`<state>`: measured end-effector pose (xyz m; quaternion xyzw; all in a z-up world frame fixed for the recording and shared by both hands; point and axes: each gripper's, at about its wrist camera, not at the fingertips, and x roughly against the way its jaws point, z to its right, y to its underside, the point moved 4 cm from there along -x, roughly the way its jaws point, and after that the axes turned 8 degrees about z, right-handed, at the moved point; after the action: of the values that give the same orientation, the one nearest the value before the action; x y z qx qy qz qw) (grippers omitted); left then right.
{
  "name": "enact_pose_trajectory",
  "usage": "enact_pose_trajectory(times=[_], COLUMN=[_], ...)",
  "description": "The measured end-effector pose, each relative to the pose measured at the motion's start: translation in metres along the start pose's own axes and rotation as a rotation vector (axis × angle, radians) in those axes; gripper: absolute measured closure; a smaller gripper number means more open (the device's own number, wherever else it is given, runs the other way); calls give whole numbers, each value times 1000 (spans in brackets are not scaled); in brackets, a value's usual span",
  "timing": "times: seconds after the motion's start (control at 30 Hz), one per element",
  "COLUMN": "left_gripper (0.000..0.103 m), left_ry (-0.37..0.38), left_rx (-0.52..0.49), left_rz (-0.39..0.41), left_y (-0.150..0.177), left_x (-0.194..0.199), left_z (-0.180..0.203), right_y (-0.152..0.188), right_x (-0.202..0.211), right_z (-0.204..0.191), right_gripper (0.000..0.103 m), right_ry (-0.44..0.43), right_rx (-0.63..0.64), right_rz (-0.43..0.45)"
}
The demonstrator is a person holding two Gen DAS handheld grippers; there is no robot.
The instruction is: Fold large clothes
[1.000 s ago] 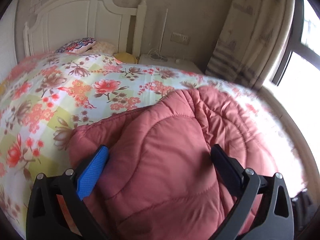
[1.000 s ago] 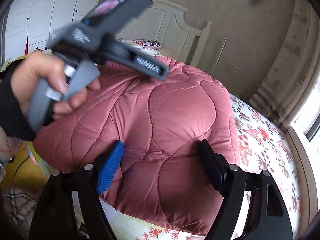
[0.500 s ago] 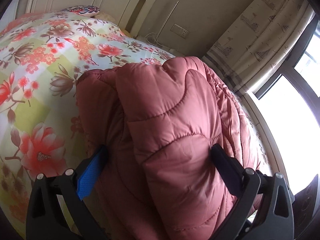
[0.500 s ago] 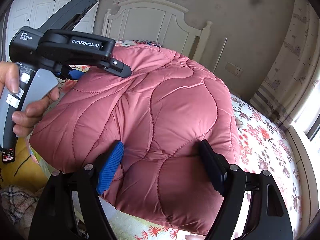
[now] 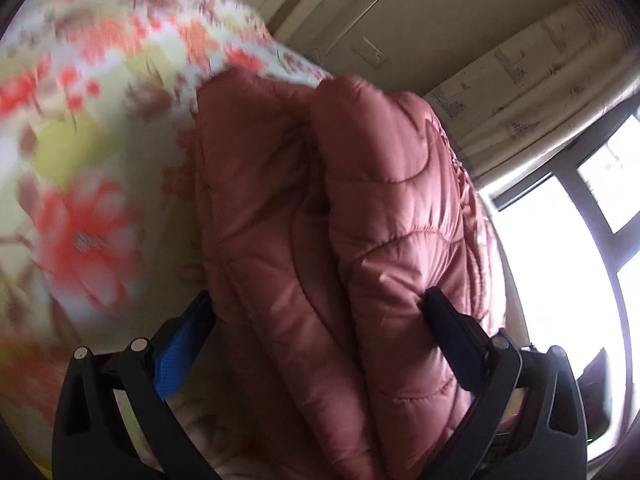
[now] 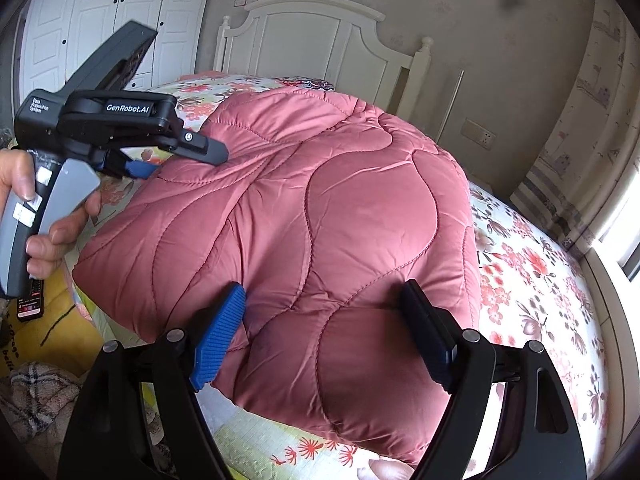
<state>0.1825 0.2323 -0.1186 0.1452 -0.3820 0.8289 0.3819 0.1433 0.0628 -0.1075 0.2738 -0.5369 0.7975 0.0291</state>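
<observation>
Pink quilted padding fills the left wrist view: the folded jacket [image 5: 360,240] runs from 6 o'clock up to 12 between our left tongs [image 5: 316,304]. They stand spread wide, the blue pad [image 5: 180,352] at 7 o'clock just beside the jacket's flank and the black finger [image 5: 448,328] at 4 o'clock dented into its thick fold. Whether this counts as a grip we cannot tell. The floral bedspread [image 5: 80,160], blurred, lies at 9 to 11 o'clock, a curtain [image 5: 540,80] at 2 and a bright window [image 5: 560,260] at 3.

From the right wrist view, our right tongs [image 6: 324,316] are also spread wide around the near end of the jacket [image 6: 320,208], which lies folded on the bed [image 6: 540,300]; both pads press into the padding. At 9 o'clock a hand [image 6: 44,224] holds the left tongs [image 6: 180,160], their tips at the jacket's far-left edge. We see a white headboard [image 6: 312,36] at 12 o'clock, wardrobe doors [image 6: 100,20] at 11, and a remote [image 6: 30,300] on yellow fabric at 8.
</observation>
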Motion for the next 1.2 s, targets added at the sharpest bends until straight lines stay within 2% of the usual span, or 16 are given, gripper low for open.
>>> enact_pose_trajectory(times=[0.03,0.07,0.13,0.23,0.33,0.4,0.47,0.53,0.67,0.73,0.8,0.87,0.93,1.0,1.1,1.2], left_gripper=[2,2,2,2,2,2,2,2,2,2,3,16,38,49,55,55], left_ry=[62,86,117,132,146,149,148,148,147,147,171,212,251,295,288,305], left_rx=[66,80,80,68,51,41,34,27,10,-11,-43,-33,-24,-38,-139,-217], left_rz=[-42,-47,-66,-76,-89,-95,-101,-104,-105,-107,-135,-154,-149,-128,-76,-46], left_y=[2,1,1,2,0,-1,-3,-4,-4,-3,-1,0,-2,-5,-18,-43], left_x=[-5,-6,-9,-13,-15,-17,-19,-20,-21,-22,-26,-28,-26,-24,-28,-39], left_z=[-5,-5,-2,1,0,-2,-2,-2,1,4,11,17,18,26,58,99], right_y=[0,0,0,-3,-7,1,19,35,42,45,46,42,39,33,20,2], right_x=[1,2,5,19,39,39,20,-3,-37,-53,-62,-59,-47,-29,-6,16], right_z=[0,1,3,16,68,109,147,163,145,135,126,119,115,113,111,128], right_gripper=[25,25,25,25,23,17,12,12,6,6,4,4,20,27,33,34], right_ry=[-3,-11,-34,-142,-318,-343,-421,-481,-626,-583,-629,-608,-576,-526,-432,-351], right_rx=[-1,-4,-14,-80,-359,-553,-775,-904,-955,-928,-947,-907,-852,-788,-680,-636], right_rz=[-1,-1,2,28,102,113,47,-38,-163,-226,-228,-203,-143,-56,54,149])
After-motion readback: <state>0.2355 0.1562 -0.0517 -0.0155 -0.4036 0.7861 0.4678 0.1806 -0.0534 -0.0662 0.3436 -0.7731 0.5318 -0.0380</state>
